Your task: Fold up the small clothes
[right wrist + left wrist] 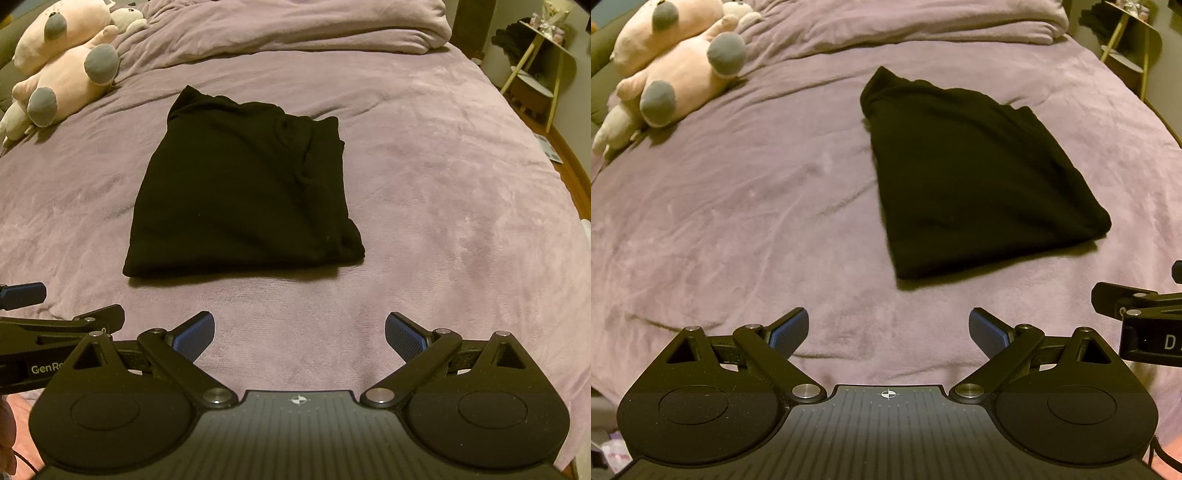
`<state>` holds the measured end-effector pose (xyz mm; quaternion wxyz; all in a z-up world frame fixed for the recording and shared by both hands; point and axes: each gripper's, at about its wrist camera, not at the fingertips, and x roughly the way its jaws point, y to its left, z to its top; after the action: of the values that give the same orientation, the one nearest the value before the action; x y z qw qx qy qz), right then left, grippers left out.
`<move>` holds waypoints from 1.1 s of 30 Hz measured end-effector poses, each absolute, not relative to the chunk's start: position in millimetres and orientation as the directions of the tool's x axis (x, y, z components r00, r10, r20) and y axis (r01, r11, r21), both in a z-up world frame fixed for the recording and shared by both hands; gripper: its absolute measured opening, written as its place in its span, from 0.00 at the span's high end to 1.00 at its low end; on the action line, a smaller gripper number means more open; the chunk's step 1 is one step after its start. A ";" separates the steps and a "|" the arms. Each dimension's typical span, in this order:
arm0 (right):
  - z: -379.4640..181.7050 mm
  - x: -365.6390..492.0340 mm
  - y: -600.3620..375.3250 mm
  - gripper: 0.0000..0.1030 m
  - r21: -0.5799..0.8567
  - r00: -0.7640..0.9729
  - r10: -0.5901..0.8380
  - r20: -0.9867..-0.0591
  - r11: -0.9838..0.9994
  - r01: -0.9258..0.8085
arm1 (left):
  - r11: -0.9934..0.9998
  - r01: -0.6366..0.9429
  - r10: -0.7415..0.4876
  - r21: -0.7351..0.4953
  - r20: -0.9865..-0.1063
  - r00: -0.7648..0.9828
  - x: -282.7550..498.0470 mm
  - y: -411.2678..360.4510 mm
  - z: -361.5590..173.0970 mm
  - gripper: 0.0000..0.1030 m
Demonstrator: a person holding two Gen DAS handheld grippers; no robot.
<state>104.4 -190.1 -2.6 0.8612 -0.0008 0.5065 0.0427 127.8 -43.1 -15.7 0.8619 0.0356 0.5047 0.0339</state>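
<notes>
Mauve plush bedding point(738, 221) covers the whole bed, with a bunched duvet point(295, 29) along the far edge and pink and grey soft toys point(676, 62) piled at the far left. A small shelf stand point(535, 66) is seen beyond the far right corner.

A black garment point(971, 177) is laid near the middle of the bed, already folded into a compact, roughly rectangular bundle with thicker layered edges along its right side and a bunched far end. Its long axis runs away from the grippers, leaning slightly leftward toward the toys.

Both tools are held apart from the cloth, above bare bedding on its near side. The left gripper point(888, 332) is spread wide with nothing between its blue pads point(788, 332); the garment lies ahead of it and to its right. The right gripper point(299, 334) is likewise spread and empty, and the garment lies ahead and slightly to its left. The bundle is thus placed between the two tools, its near short edge being the closest part to both.

By appearance, folding is judged nearly or fully complete. Any further fold would probably be started from that near edge, which neither gripper touches.
</notes>
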 end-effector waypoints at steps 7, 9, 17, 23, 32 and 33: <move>-2.0 104.8 -190.6 0.04 0.047 0.484 0.077 -0.872 0.996 -0.075 | 0.995 -0.023 0.094 0.095 -0.869 0.486 127.9 -43.0 -16.0 0.06; -1.8 104.7 -191.2 0.04 0.048 0.484 0.078 -0.872 0.996 -0.073 | 0.995 -0.025 0.097 0.097 -0.868 0.486 127.6 -43.6 -16.6 0.06; -1.2 104.7 -192.9 0.04 0.048 0.484 0.073 -0.872 0.997 -0.063 | 0.995 -0.022 0.095 0.096 -0.870 0.485 128.1 -44.6 -17.7 0.06; -1.2 104.3 -193.9 0.04 0.051 0.486 0.074 -0.871 0.997 -0.060 | 0.995 -0.017 0.094 0.098 -0.871 0.482 128.9 -46.4 -19.0 0.06; -1.2 104.0 -196.5 0.04 0.057 0.485 0.077 -0.871 0.997 -0.055 | 0.995 -0.014 0.096 0.102 -0.872 0.481 129.8 -46.5 -19.8 0.06; -1.3 103.9 -196.8 0.04 0.057 0.485 0.077 -0.871 0.997 -0.055 | 0.994 -0.014 0.100 0.107 -0.872 0.480 129.9 -47.0 -20.1 0.06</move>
<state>103.9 -196.8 -1.3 0.8617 0.0108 0.5058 0.0382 129.9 -47.0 -20.1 0.8592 0.0425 0.5088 0.0331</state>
